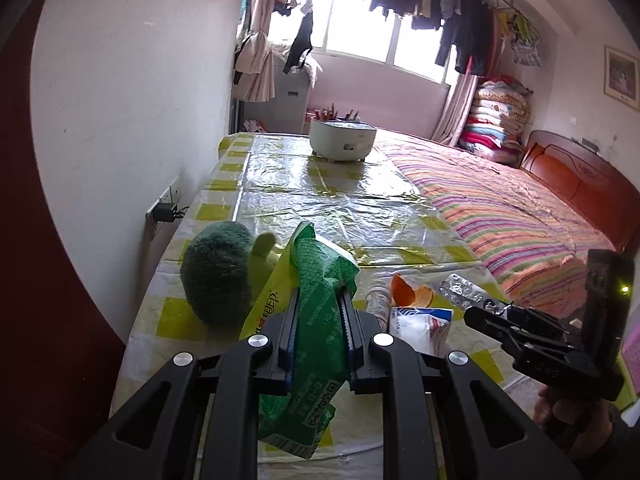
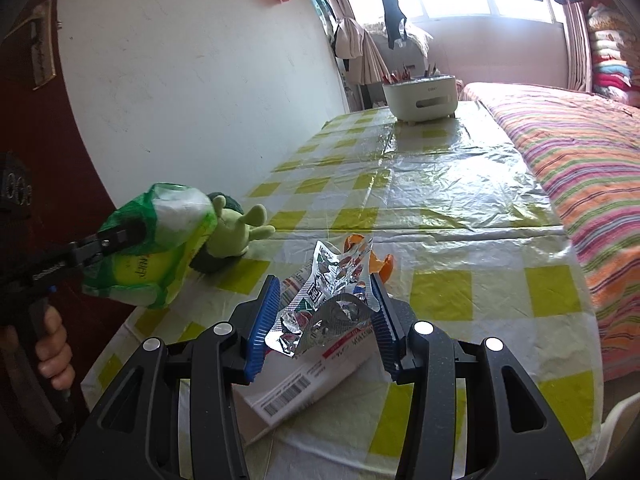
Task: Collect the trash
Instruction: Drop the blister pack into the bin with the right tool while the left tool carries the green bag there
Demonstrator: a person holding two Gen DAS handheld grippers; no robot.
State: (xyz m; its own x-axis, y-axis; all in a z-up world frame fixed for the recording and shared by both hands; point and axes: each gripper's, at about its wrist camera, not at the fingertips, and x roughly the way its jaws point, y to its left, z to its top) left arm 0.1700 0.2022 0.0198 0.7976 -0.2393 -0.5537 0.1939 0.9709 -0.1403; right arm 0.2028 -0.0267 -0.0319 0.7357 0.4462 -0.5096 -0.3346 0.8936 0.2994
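The left tool [image 1: 320,312] is clamped tight on a green plastic bag [image 1: 320,280], held above the near left of the worktop [image 2: 460,176] beside a green plush toy [image 1: 218,268]. The right tool [image 2: 324,312] has its jaws partly closed on crumpled foil blister packs [image 2: 332,300], lifted over a medicine box [image 2: 304,380]. The grip on the foil looks shallow; springy foil could slip out and fall short of the bag. Orange peel [image 1: 412,294] and a small bottle [image 1: 378,300] lie just beyond.
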